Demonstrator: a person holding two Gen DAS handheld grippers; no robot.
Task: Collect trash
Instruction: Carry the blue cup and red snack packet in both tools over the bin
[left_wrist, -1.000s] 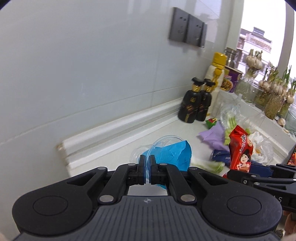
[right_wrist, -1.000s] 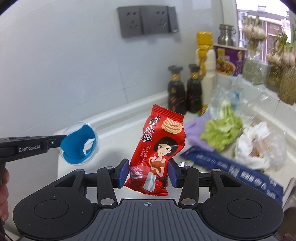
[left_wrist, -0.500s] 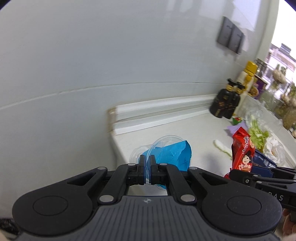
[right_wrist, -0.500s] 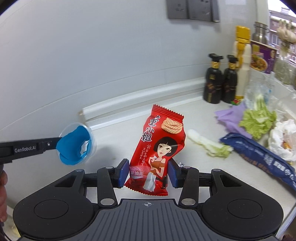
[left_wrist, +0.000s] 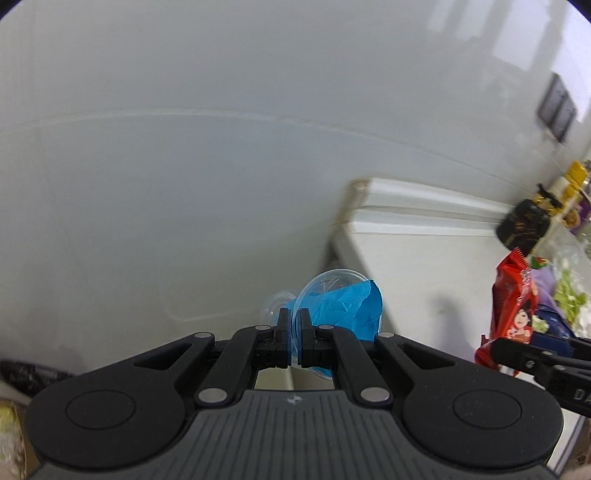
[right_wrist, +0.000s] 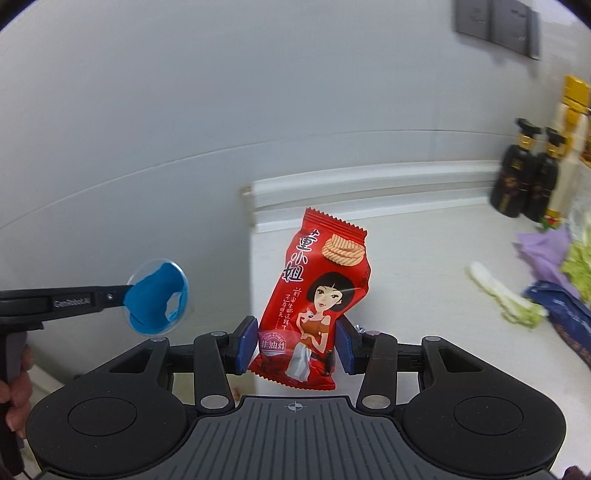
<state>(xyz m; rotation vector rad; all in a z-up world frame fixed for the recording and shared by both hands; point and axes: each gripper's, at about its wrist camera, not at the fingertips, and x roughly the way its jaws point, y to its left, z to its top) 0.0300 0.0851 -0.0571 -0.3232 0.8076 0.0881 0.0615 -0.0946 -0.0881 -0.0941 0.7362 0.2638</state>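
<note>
Both hands are loaded, left gripper (left_wrist: 294, 343) pinched tight on the clear cup (left_wrist: 325, 295) stuffed with blue paper, right gripper (right_wrist: 295, 345) squeezing the red snack bag (right_wrist: 314, 302) at frame center, but veggie scraps (right_wrist: 502, 295) and wrappers at right still need collecting.

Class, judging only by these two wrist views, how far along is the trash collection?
Done: nothing visibly binned; no bin is identifiable.
In hand: the left claw pinches a clear cup stuffed with blue paper; the right claw grips the red snack bag.
Left: vegetable scraps, a purple wrapper and a dark blue packet on the counter.
</note>
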